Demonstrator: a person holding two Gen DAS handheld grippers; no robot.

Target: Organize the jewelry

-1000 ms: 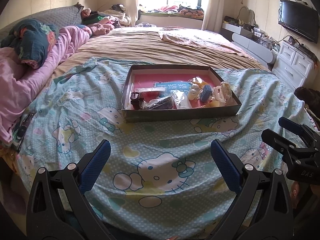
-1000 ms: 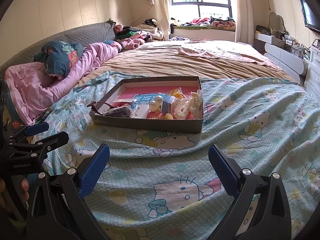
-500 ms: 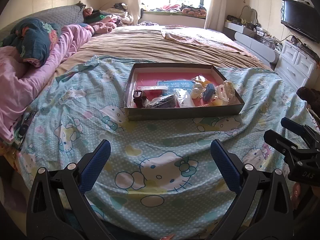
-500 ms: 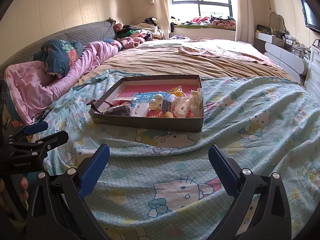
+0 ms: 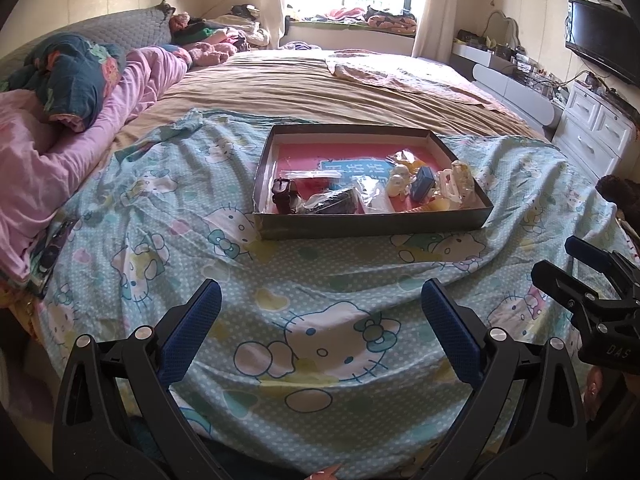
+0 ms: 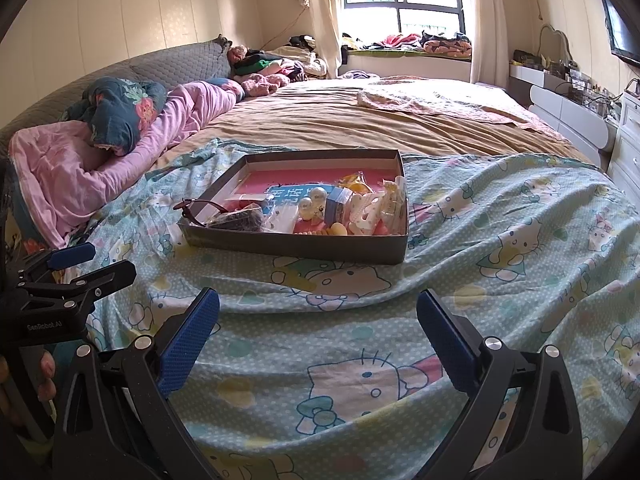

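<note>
From the left wrist camera, a shallow dark cardboard box with a pink floor sat on the cartoon-cat blanket spread over the bed, well ahead of the left gripper. Its near half was crowded with jewellery: a dark watch at the left, a dark bundle in a clear bag beside it, pale pearl-like beads, a small blue box and white clips in plastic toward the right. The left gripper's blue-padded fingers stood wide apart over the blanket, holding and touching nothing. The right gripper showed at the right edge, its tips only narrowly parted and empty. Compared with a second before, the box lay a little farther off and lower in the picture, with more of the blanket's near edge showing.

From the right wrist camera, the same box lay ahead and slightly left, a reddish strap hanging over its left rim, pearl beads and white clips inside. The right gripper had its fingers spread wide above the blanket, empty. The left gripper sat at the left edge, a hand beneath it. This view was nearly the same as a second earlier
</note>
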